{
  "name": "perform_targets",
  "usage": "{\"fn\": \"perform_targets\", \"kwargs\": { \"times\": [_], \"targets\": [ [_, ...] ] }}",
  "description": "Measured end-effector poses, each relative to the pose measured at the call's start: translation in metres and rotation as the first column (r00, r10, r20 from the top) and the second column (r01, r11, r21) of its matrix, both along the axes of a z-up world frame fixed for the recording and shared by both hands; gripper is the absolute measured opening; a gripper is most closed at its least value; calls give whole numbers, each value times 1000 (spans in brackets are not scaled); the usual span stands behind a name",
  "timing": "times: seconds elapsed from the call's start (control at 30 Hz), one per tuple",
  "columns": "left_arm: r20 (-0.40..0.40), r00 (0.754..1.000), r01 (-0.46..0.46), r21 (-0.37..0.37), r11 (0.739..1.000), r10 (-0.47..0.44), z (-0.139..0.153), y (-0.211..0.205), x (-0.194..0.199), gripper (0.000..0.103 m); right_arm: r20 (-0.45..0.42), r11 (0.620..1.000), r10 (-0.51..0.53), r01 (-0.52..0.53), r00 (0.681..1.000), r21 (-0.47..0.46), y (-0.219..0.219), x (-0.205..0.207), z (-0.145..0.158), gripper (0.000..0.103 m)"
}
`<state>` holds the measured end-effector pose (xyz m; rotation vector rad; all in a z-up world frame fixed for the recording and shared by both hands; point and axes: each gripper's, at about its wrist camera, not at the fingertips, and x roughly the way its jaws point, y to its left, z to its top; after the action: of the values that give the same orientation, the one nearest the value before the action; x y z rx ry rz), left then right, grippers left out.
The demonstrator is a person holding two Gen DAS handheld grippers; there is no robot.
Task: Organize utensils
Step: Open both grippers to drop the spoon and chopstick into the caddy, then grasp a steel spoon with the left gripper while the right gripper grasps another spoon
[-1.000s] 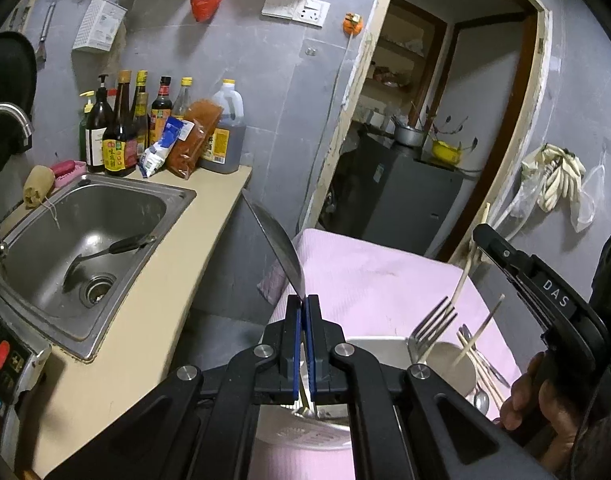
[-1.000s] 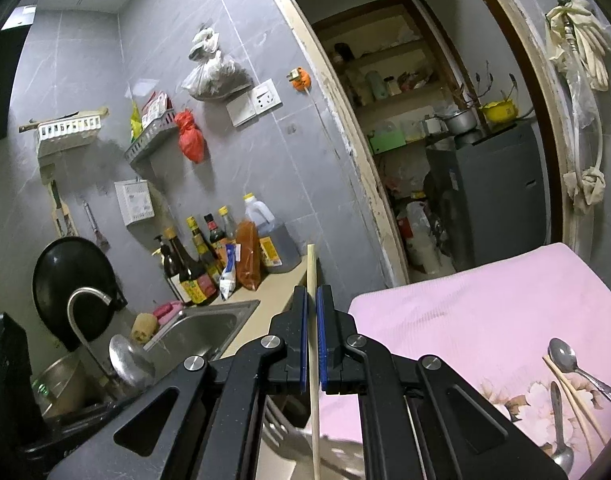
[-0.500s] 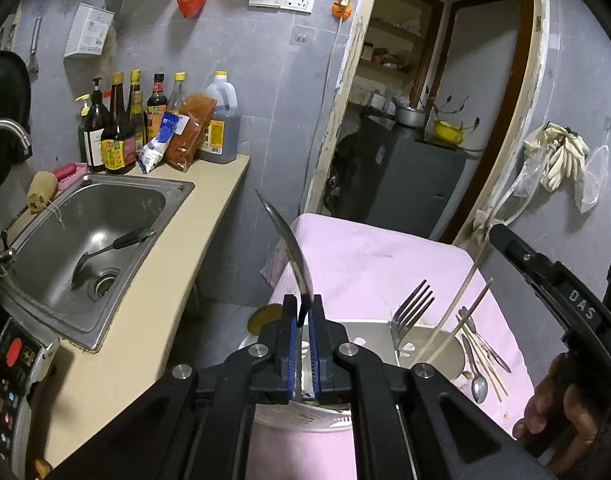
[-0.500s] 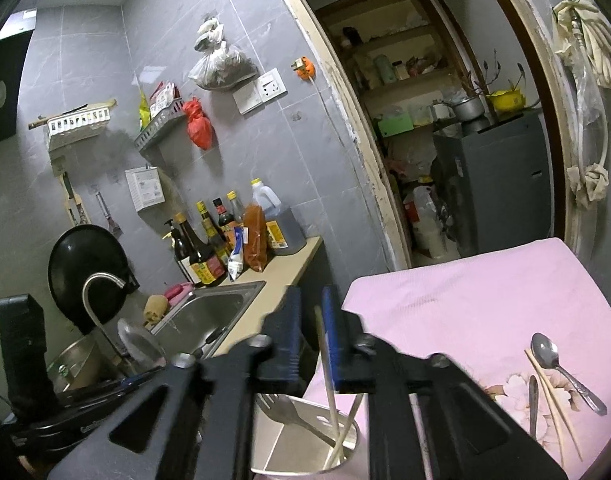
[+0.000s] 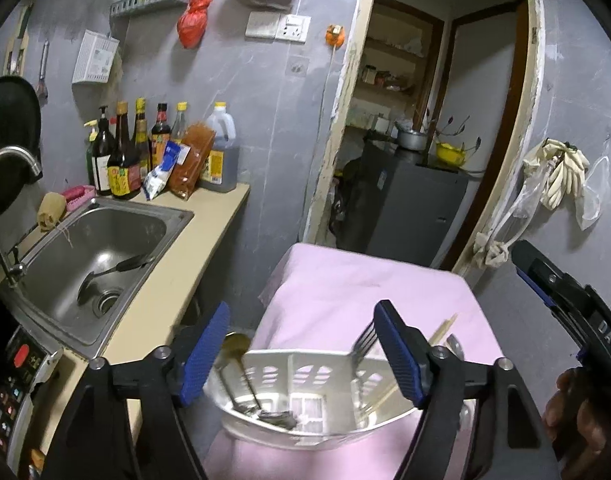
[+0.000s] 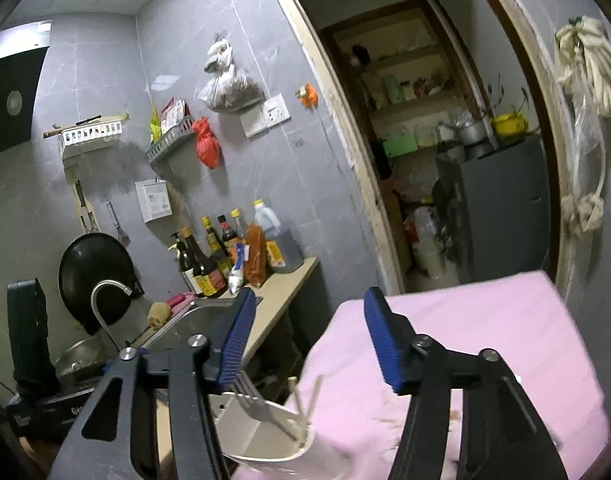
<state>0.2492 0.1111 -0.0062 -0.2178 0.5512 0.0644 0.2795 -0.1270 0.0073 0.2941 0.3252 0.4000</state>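
On the right gripper's (image 5: 565,316) black body, reading "DAS" in white. Above the white utensil holder (image 5: 305,364) on the pink cloth (image 5: 365,292), opening both jaws with nothing between: left gripper (image 5: 301,356), right gripper (image 6: 305,340). Now lying inside the holder, unlike a second ago: knife (image 5: 241,380), fork (image 5: 363,338), chopsticks (image 5: 441,330), no longer clamped

The utensil holder (image 5: 305,364) looks like white slotted plastic over a shiny metal bowl. A matt pink cloth (image 5: 357,280) covers the table; the sink (image 5: 105,236) is dull brushed steel.
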Motion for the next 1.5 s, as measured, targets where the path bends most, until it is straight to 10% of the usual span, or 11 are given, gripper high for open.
{"fn": "perform_targets", "kwargs": {
  "times": [0.33,0.73,1.5],
  "targets": [
    [147,989,-32,-2,999,32,25,-58,-3,102,88,984,-97,108,991,-138,-71,-14,25,97],
    [200,980,15,50,999,-24,18,-145,10,102,70,959,-188,199,980,-203,-161,4,17,100],
    [-106,977,192,55,980,-185,-108,-241,65,102,-210,976,-89,44,974,-212,-221,85,-131,100]
  ]
}}
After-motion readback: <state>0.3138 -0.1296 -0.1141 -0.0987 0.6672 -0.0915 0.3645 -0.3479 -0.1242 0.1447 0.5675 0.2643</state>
